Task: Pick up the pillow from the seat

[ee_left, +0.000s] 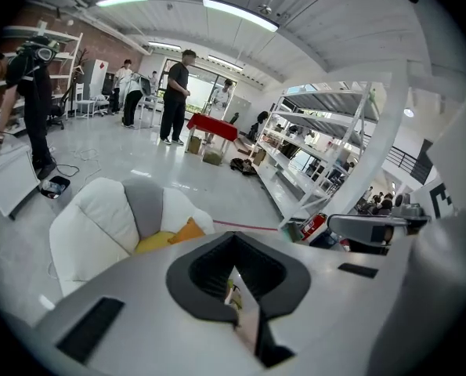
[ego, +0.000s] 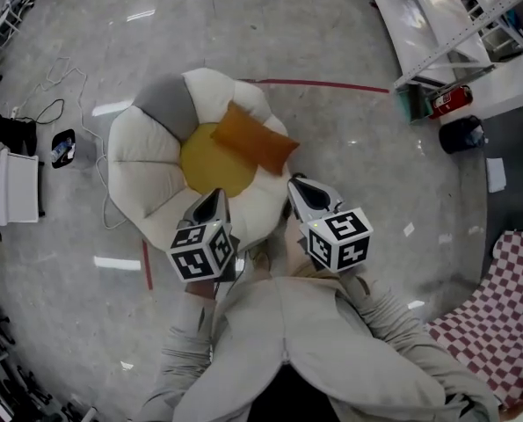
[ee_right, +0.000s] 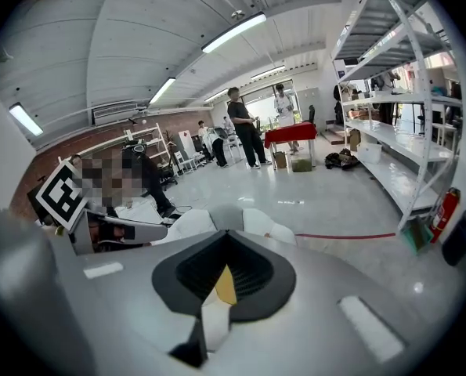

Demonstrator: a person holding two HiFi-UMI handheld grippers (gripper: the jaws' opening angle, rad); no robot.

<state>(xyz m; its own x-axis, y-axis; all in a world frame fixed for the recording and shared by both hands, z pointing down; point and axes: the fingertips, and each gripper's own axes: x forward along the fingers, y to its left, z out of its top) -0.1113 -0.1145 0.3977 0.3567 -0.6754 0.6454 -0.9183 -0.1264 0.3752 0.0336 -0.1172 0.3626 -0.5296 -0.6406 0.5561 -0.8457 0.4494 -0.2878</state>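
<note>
The orange pillow (ego: 253, 139) lies on the flower-shaped seat (ego: 142, 161), its long axis slanting upper left to lower right in the head view, largely hidden in both gripper views behind the closed, empty left gripper (ego: 215, 199) and right gripper (ego: 296, 185).

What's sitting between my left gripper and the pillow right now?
Only the yellow centre of the seat. In the head view, that bare patch is all that separates the left gripper from the orange pillow.
</note>
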